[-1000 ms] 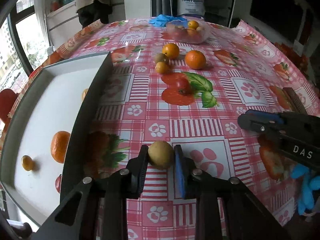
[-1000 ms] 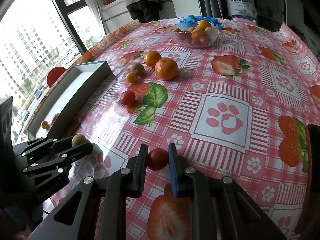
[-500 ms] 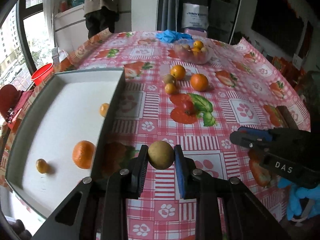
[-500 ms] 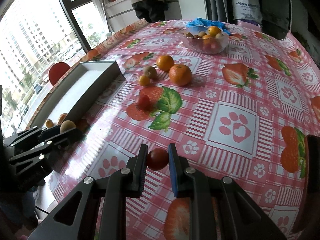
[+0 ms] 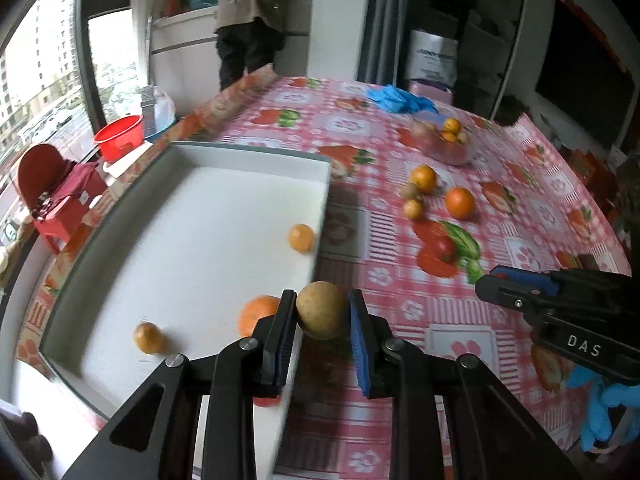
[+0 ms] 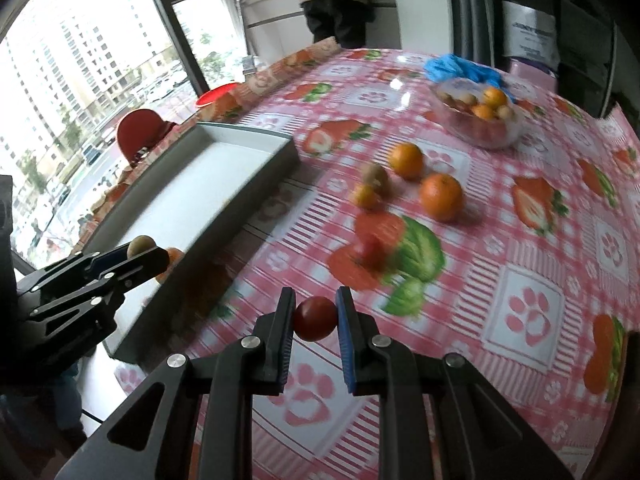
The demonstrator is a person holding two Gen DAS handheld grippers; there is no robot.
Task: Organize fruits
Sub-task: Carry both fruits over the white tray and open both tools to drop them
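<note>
Two grippers, each pinching a fruit, above a table with a pink checked cloth.

The left gripper (image 5: 322, 316) clamps a brown kiwi (image 5: 322, 310) right over the near wall of the grey tray (image 5: 256, 151); the right gripper (image 6: 316, 318) clamps a small red tomato (image 6: 315, 318) over the tablecloth (image 6: 532, 320), right of the tray. Inside the tray lie three orange fruits. Right of the tray, loose oranges (image 5: 459, 202) and a kiwi sit on the cloth; beyond them stands a clear bowl (image 6: 480, 122) of fruit with blue gloves (image 5: 400, 98) behind. Left of the tray is a large window (image 6: 80, 92); past its far end a person (image 5: 256, 20) stands at a counter.
</note>
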